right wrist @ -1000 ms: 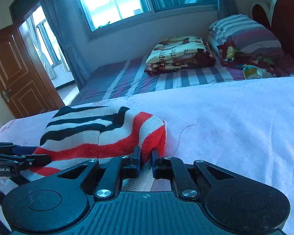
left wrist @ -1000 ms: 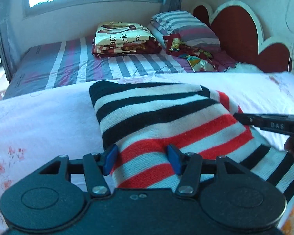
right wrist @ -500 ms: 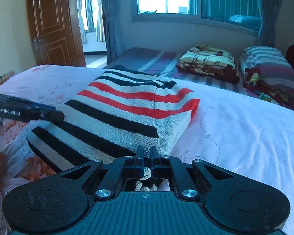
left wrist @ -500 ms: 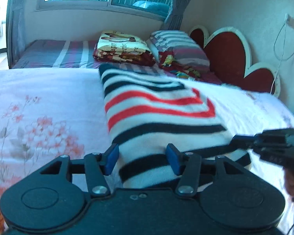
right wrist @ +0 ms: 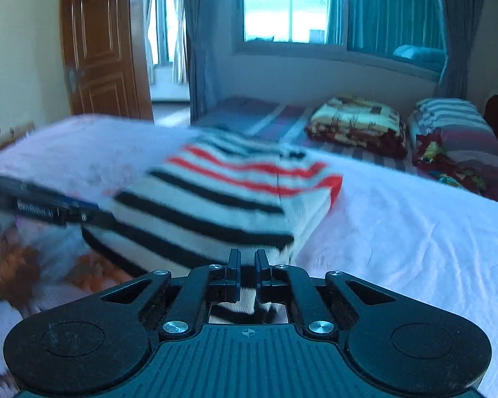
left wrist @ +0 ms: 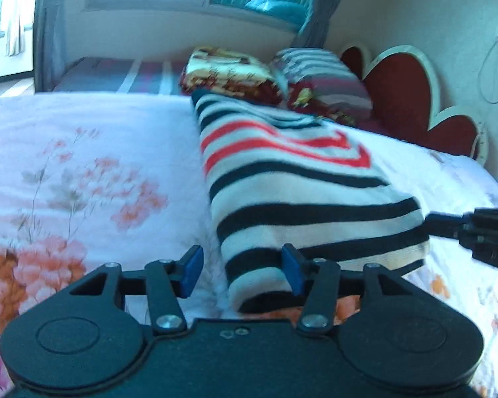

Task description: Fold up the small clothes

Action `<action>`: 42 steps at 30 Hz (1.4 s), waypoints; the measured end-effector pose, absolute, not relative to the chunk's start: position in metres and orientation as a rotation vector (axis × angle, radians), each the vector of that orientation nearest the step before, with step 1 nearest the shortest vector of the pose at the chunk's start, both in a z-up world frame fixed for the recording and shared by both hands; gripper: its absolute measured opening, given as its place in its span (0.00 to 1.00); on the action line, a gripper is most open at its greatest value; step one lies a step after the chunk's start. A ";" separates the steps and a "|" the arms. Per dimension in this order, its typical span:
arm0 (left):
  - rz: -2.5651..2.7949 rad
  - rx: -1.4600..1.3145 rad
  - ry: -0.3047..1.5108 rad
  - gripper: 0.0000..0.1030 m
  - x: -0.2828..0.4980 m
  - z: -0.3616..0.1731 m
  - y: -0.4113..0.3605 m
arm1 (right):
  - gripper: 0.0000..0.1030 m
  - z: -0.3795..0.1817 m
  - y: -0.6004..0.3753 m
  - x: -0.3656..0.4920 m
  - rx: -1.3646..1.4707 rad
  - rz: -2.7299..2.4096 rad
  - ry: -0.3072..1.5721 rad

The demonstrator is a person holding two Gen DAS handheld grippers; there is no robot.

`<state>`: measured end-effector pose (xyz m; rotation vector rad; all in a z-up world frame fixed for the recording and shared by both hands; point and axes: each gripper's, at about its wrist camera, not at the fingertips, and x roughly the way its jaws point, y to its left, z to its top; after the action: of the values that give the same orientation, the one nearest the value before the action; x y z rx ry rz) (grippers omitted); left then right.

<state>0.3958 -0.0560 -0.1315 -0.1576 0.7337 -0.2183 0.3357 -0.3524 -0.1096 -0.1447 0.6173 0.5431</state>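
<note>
A knitted garment with black, white and red stripes (left wrist: 292, 182) lies folded on the white floral bedsheet (left wrist: 83, 172); it also shows in the right wrist view (right wrist: 215, 205). My left gripper (left wrist: 242, 270) is open at the garment's near left corner, its blue pads either side of the folded edge without pinching it. My right gripper (right wrist: 247, 265) is shut on the garment's near right corner, with striped cloth between its fingers. The right gripper also shows in the left wrist view (left wrist: 474, 229), at the garment's right edge. The left gripper's fingers (right wrist: 49, 210) show at the garment's left edge.
A second bed with a striped sheet (right wrist: 249, 112) stands behind, carrying a folded patterned blanket (right wrist: 358, 122) and a striped pillow (right wrist: 455, 126). A red heart-shaped headboard (left wrist: 405, 99) is at the right. A wooden door (right wrist: 96, 49) and a window (right wrist: 292, 3) are at the back.
The near edge of the garment has been drawn toward me and laid flatter, so the black stripes are now nearest. The left gripper stays open and the right stays shut on cloth.
</note>
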 end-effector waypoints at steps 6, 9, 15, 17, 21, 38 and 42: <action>-0.177 -0.099 0.743 0.52 0.397 -0.138 -0.064 | 0.06 -0.137 -0.363 0.351 -0.080 0.489 0.705; -0.160 -0.087 0.745 0.56 0.398 -0.138 -0.067 | 0.06 -0.135 -0.361 0.349 -0.103 0.488 0.697; -0.111 -0.056 0.746 0.72 0.395 -0.129 -0.071 | 0.14 -0.123 -0.374 0.351 0.000 0.494 0.719; -0.102 -0.069 0.695 0.81 0.390 -0.116 -0.067 | 0.71 -0.111 -0.388 0.347 0.075 0.480 0.677; -0.102 -0.101 0.660 0.83 0.397 -0.103 -0.060 | 0.79 -0.092 -0.411 0.357 0.181 0.465 0.628; -0.164 -0.045 0.754 0.86 0.446 -0.128 -0.079 | 0.70 -0.130 -0.375 0.409 0.111 0.477 0.733; -0.200 -0.109 0.734 0.82 0.447 -0.111 -0.071 | 0.69 -0.111 -0.394 0.402 0.194 0.495 0.696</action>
<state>0.4471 -0.0708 -0.1105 -0.1086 0.7344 -0.2005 0.4023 -0.3942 -0.1113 0.1939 0.6959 0.4945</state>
